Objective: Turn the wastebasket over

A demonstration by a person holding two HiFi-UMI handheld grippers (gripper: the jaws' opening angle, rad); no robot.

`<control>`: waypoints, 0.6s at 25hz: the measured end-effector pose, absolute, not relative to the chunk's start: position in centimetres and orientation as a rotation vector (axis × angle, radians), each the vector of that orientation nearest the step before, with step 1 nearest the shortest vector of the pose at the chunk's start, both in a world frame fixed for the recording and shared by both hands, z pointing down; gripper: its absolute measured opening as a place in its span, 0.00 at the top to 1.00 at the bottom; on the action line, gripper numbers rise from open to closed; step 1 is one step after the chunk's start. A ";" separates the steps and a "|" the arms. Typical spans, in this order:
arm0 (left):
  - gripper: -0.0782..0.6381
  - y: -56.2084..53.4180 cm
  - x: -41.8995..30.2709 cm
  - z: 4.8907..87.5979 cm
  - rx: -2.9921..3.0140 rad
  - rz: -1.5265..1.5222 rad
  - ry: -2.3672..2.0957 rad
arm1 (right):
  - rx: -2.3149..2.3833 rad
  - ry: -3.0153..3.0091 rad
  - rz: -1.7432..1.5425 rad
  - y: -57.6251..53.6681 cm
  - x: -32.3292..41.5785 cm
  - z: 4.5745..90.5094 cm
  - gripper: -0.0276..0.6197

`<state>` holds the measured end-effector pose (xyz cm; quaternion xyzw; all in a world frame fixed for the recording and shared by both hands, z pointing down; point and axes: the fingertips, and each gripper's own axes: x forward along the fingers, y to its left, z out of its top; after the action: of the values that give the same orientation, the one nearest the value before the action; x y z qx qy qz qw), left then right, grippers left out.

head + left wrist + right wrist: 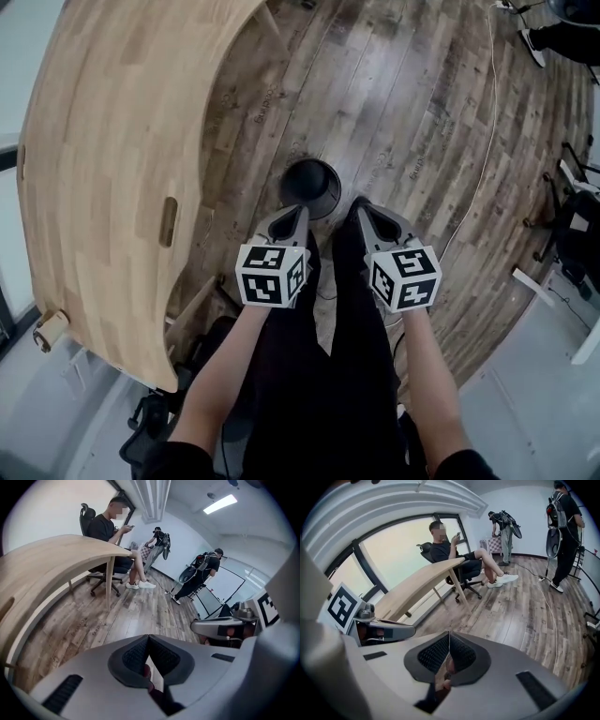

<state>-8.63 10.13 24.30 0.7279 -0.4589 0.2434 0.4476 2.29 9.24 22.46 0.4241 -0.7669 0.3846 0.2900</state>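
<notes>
Head view: a black round plastic wastebasket (311, 185) stands on the brown wood-plank floor (422, 112), just off the curved edge of the pale wooden table (112, 169). The left tongs (300, 213) and right tongs (360, 205) slant down side by side, their tips near its rim, probably to take it from both flanks for the flip. Neither touches it yet.

Left gripper view: the ribbed pads meet tip to tip, with nothing between them. The wastebasket is out of sight.

Right gripper view: here too the pads are pressed together and empty, above bare floor.
</notes>
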 end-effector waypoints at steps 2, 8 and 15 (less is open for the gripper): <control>0.87 9.8 -9.0 26.5 1.794 0.593 -1.147 | 1.112 -2.031 1.018 8.9 2.4 24.9 0.91; 0.87 8.6 -8.3 33.0 1.857 0.526 -1.112 | 1.082 -2.050 1.047 7.4 2.7 31.9 0.91; 0.87 8.7 -8.3 42.0 1.832 0.642 -1.118 | 0.989 -2.062 1.135 7.8 2.6 39.0 0.91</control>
<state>-8.26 8.72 42.04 0.7362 -0.4491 0.2579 0.4356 2.57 7.81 39.05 0.3707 -0.7729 0.4255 0.2901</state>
